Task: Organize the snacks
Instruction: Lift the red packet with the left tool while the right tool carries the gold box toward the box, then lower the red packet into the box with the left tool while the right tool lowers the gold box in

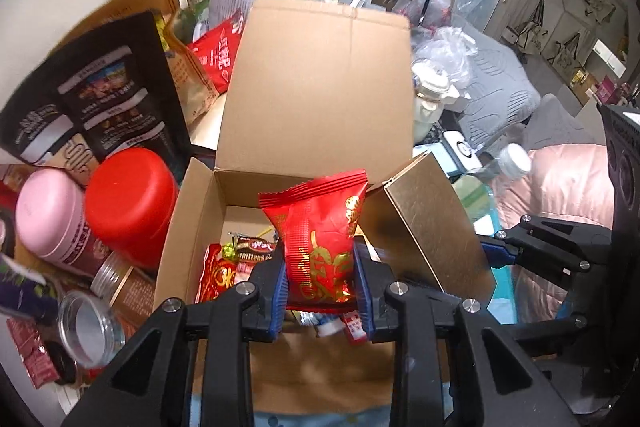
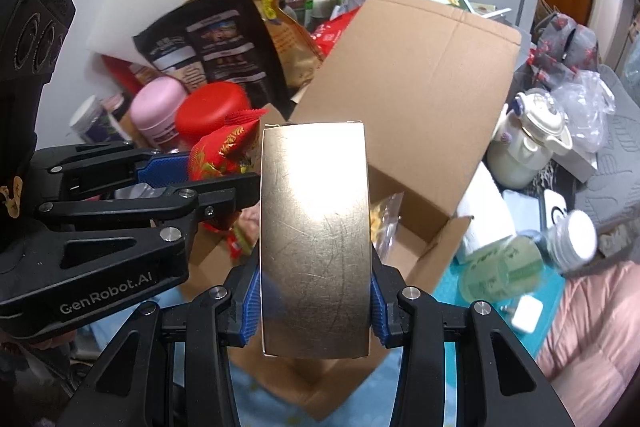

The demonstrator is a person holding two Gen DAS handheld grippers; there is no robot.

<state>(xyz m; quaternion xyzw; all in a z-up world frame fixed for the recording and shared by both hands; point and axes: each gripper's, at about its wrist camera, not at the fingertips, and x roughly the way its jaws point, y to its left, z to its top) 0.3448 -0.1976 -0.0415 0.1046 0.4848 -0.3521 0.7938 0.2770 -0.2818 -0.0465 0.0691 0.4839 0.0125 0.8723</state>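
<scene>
So we've got both loads over the open cardboard box point(image 1: 312, 83): left gripper point(image 1: 320, 291) jaws clamped on the red snack packet point(image 1: 320, 239), right gripper point(image 2: 316, 291) jaws on the upright gold box point(image 2: 316, 227), just beside it on the right.

Open carton point(image 1: 316, 95) centre, flap up behind it, small packets point(image 1: 252, 251) inside. Two canisters point(image 1: 132, 203) left of carton, standing pouch point(image 1: 100, 95) behind them. Teapot point(image 1: 432, 95) right of carton.
</scene>
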